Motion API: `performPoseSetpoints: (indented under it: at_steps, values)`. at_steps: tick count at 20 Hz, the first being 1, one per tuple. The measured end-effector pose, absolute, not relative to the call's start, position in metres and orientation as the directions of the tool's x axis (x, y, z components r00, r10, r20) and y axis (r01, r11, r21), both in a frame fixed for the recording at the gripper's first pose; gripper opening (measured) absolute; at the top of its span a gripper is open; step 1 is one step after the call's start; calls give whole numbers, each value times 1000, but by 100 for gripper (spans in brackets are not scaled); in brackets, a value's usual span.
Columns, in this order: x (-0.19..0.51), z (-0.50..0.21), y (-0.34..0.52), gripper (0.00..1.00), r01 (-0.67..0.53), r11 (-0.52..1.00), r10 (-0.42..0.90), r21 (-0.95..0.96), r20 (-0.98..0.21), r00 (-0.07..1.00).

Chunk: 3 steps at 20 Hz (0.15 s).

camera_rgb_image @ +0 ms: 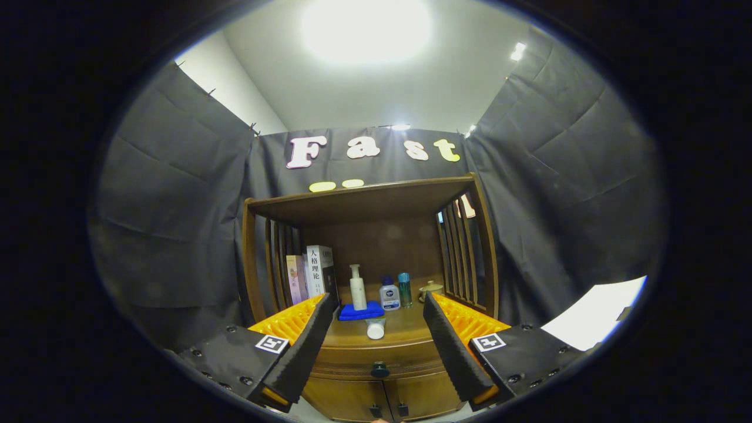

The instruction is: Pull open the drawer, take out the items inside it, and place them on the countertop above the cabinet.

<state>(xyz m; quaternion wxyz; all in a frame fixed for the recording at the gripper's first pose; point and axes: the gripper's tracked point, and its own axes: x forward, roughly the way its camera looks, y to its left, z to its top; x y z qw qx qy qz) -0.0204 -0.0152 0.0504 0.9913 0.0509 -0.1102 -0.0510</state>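
Dark brown wood makes up the cabinet [376,358], a tall piece with a slatted upper shelf frame and a curved countertop [405,332] at waist level. Just under that countertop runs the drawer [352,358], its front flush with the cabinet and closed, a round dark knob [379,369] at its middle. Whatever lies inside is hidden, so I cannot tell whether it holds anything. Below it are two small doors [376,399] with their own little pulls.

The gripper [376,346] hangs in front of the cabinet with its fingers spread wide and nothing between them. The knob sits in the gap ahead, low between the fingertips, which suits lining up on it.

On the countertop, pushed back toward the rear panel, stand a few books [311,273] leaning against the left slats, a folded blue cloth [361,311], a white pump bottle [358,288] resting on that cloth, a small white jar-like bottle with a blue cap [389,295], a slim teal bottle [405,289] and a small lidded pot [430,289]. Nearer the front edge lies a short white tube [375,329], on its side.

With the drawer shut and things already on the counter, this fits either an approach to pull it or a drawer emptied and closed again.
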Motion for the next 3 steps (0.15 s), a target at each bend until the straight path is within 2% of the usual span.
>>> performPoseSetpoints:
  at_steps: [3]
  values:
    - [-14,39,-9,97,74,991,-94,112,183,979]
